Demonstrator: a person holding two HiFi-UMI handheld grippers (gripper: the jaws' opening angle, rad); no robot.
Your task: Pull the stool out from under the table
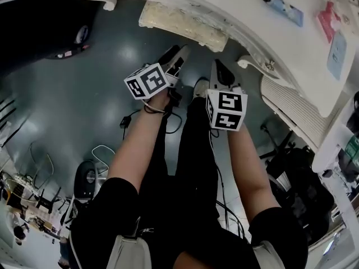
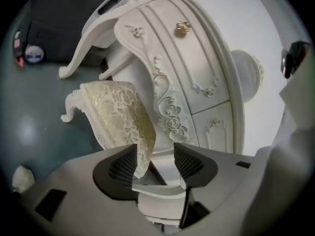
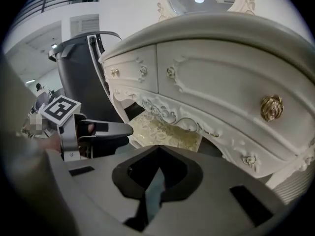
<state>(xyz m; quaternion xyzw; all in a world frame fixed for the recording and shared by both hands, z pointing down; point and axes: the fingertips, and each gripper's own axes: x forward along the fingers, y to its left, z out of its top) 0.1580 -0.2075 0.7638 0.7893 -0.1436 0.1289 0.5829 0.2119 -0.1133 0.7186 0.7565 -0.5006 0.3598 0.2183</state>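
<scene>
So far the stool [image 1: 182, 22] sits under the dressing table [image 1: 297, 60], unpulled; our left gripper [image 2: 155, 154] gapes around its cushion corner, right gripper [image 3: 157, 154] closed, empty.

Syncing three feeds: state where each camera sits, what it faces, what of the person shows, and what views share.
Head view: on the head, facing steeply down; forearms, legs, left gripper, right gripper, stool under the dressing table.
Left gripper view: on the left gripper, along its open jaws at the stool's cushion and table drawers; no body.
Right gripper view: on the right gripper, past shut jaws at the table front; left gripper at left.
Shared: stool and table, in all three.
</scene>
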